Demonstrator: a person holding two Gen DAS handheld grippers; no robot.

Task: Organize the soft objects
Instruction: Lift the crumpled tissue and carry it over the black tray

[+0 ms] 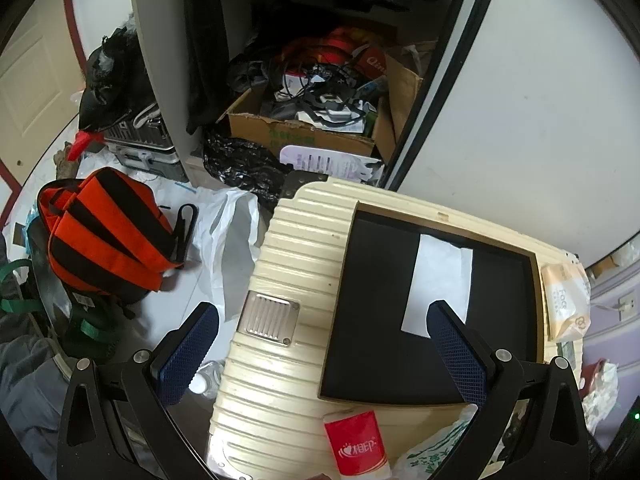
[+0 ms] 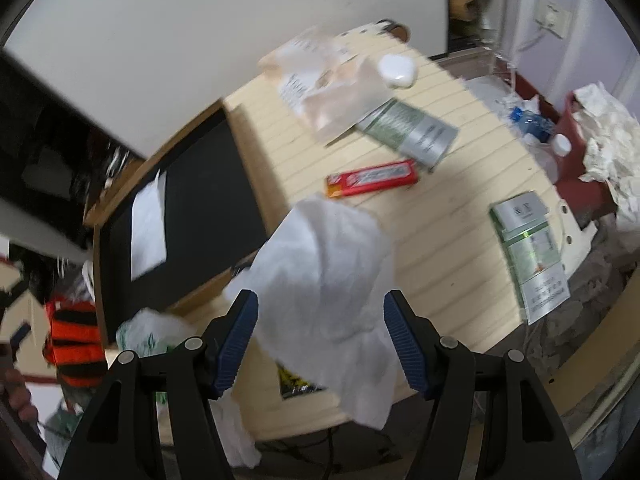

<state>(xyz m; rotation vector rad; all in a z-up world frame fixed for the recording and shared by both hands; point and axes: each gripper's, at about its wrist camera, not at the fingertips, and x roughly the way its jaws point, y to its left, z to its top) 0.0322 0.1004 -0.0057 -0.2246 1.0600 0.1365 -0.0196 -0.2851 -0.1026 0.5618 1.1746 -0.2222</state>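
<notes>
A cream ribbed suitcase (image 1: 280,264) lies flat as a work surface, also in the right wrist view (image 2: 440,216). On it sits a black tray (image 1: 420,320) with a white sheet (image 1: 438,280). My left gripper (image 1: 320,352) is open and empty above the suitcase. My right gripper (image 2: 320,340) is open, its jaws on either side of a crumpled white plastic bag (image 2: 332,280) that lies between them near the suitcase's front edge. A red tissue pack (image 1: 358,446) lies at the front; a red pack (image 2: 372,178) also lies in the right wrist view.
An orange and black bag (image 1: 104,232), a white plastic bag (image 1: 228,236) and a cardboard box of cables (image 1: 316,120) are on the floor beyond. Green-grey boxes (image 2: 528,248) (image 2: 412,130), a clear pouch (image 2: 328,88) and crumpled paper (image 2: 608,140) lie to the right.
</notes>
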